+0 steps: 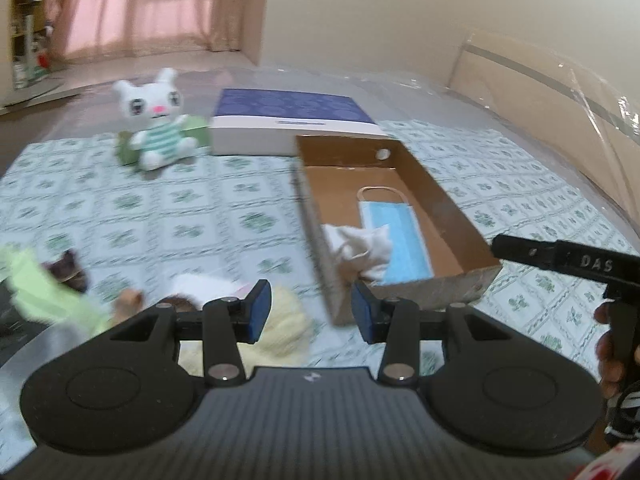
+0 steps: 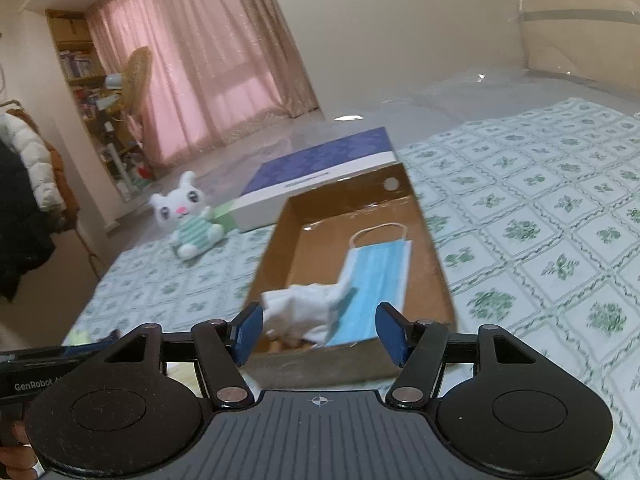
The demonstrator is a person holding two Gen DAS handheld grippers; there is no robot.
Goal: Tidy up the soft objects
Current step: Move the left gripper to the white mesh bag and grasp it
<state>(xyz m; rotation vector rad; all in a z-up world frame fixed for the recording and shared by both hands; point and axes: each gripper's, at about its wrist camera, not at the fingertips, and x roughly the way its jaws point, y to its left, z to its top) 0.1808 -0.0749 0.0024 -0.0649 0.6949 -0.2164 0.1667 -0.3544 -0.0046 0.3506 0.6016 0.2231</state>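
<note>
An open cardboard box lies on the bed. Inside it are a blue face mask and a crumpled white cloth. My left gripper hovers open and empty just before the box's near left corner, above a pale yellow cloth. My right gripper is open over the box's near end, with the white cloth just beyond its fingertips and nothing gripped. A white bunny plush in a striped top sits at the back left.
A purple-and-white flat box lies behind the cardboard box. A light green cloth, a dark brown item and a white-pink item lie near left. The patterned bedsheet stretches bare to the right.
</note>
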